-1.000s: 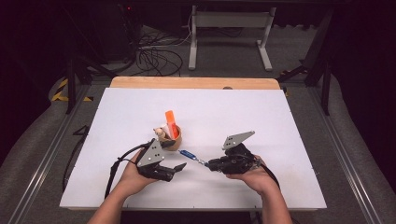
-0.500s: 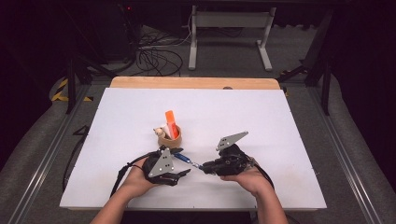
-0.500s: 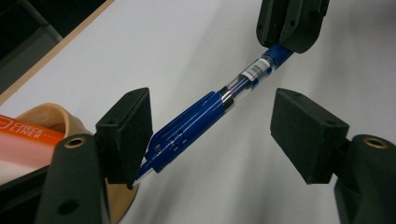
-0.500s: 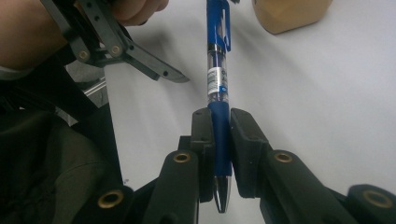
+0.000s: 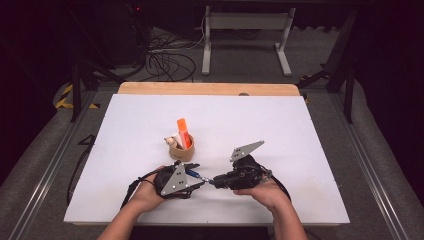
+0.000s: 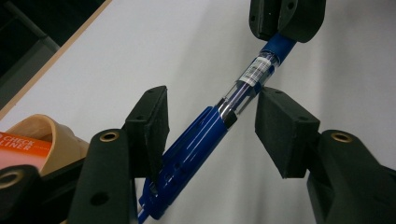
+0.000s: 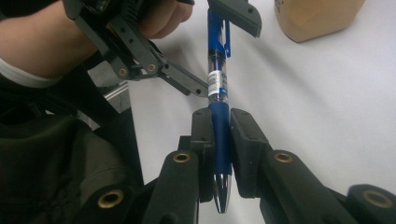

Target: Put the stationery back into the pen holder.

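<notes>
Spanning the gap between both grippers above the white table [image 5: 300, 150], the blue pen [image 6: 210, 126] shows a clear barcoded barrel, blue clip and silver tip; the right gripper [image 7: 220, 135] clamps its rubber grip, while the left gripper [image 6: 210, 126] has been closing, pads not yet pressing

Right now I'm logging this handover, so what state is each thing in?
Blue pen: clamped at its grip end by the right tongs.
Left tongs: open, just been closing around the pen's clip end.
Wooden cup: upright, holding an orange marker.
</notes>
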`<state>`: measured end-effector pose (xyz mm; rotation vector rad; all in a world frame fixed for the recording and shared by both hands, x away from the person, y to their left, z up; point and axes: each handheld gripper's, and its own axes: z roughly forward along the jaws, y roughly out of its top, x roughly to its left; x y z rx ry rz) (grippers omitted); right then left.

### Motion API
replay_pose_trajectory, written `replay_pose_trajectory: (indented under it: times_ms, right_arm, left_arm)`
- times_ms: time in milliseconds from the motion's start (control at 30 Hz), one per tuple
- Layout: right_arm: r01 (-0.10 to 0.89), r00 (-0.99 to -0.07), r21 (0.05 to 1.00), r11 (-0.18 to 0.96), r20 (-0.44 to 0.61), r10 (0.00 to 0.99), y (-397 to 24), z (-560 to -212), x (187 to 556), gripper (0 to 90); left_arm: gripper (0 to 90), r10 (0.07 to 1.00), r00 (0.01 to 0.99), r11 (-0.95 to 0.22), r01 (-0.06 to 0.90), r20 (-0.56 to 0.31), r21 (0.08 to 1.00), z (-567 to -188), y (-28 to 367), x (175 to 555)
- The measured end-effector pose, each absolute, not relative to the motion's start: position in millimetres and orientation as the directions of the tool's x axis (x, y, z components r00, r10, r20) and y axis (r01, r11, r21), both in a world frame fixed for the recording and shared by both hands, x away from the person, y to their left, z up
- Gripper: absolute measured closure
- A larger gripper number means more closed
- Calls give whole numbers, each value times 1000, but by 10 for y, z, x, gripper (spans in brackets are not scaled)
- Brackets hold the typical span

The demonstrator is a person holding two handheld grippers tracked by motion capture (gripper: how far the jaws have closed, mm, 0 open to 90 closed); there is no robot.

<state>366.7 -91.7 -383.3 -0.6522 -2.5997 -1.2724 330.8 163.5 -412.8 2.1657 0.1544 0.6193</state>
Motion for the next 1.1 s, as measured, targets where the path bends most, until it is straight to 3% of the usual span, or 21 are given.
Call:
replay_pose_trajectory:
  times_ms: [333, 833, 1100]
  right_arm:
    - [471, -882, 727, 500, 384, 273, -967, -3810, 3682, 784]
    - [417, -907, 779, 468, 320, 275, -1001, -3786, 3679, 693]
    - [384, -922, 813, 438, 315, 225, -1047, -3805, 3688, 730]
  left_arm:
    - [586, 283, 884, -637, -118, 373, 762, -4141, 1630, 3300]
    - [735, 259, 902, -598, -130, 345, 791, -4122, 1654, 3291]
    - [743, 250, 919, -568, -117, 306, 815, -4127, 1678, 3312]
